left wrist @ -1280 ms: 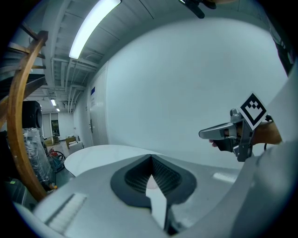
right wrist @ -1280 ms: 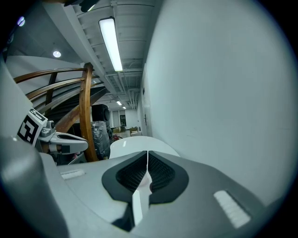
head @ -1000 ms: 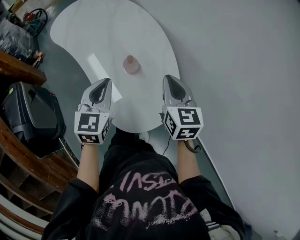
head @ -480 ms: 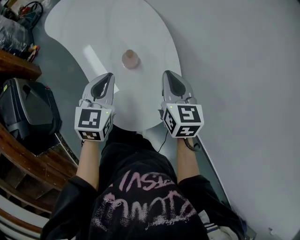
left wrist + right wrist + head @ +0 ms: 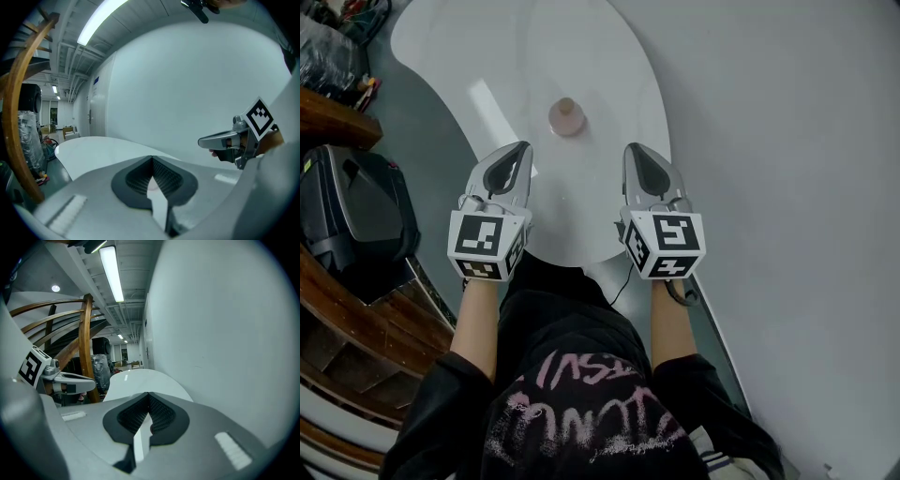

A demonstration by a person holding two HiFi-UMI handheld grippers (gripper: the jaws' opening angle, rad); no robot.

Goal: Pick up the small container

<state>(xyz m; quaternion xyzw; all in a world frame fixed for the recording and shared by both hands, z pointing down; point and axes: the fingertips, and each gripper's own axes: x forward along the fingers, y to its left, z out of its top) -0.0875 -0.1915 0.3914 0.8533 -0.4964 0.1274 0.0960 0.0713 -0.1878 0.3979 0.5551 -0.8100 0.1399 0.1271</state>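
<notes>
Left gripper view shows the left tongs (image 5: 152, 158) closed, the two dark ribbed pads meeting at their front point, and nothing is held between them. In the right gripper view the right tongs (image 5: 149, 394) are closed in the same way, pads joined at the tip and empty.

From the head view, the left tongs (image 5: 522, 146) and the right tongs (image 5: 630, 147) are side by side above the near part of the white surface (image 5: 478, 47), both pointing away from the person, with a gap between them. Each carries a marker cube (image 5: 486, 246) at its back end, near the hand.

The small container (image 5: 566, 116) stands upright on the surface, beyond the tips of both tongs and about between their two lines. It is pinkish, with a narrower top, and it is apart from both tongs.

The surface has a rounded, curved outline. To its right there is a plain grey wall (image 5: 787, 169). To the left, on a lower level, a black case (image 5: 347, 220) is next to a curved wooden railing (image 5: 356, 319). Below the tongs one sees the person's bare forearms and a dark sweatshirt (image 5: 581, 412) with pink print.

Each gripper view also catches the other tongs at the side, with the wooden railing (image 5: 86, 343) behind in the right one.
</notes>
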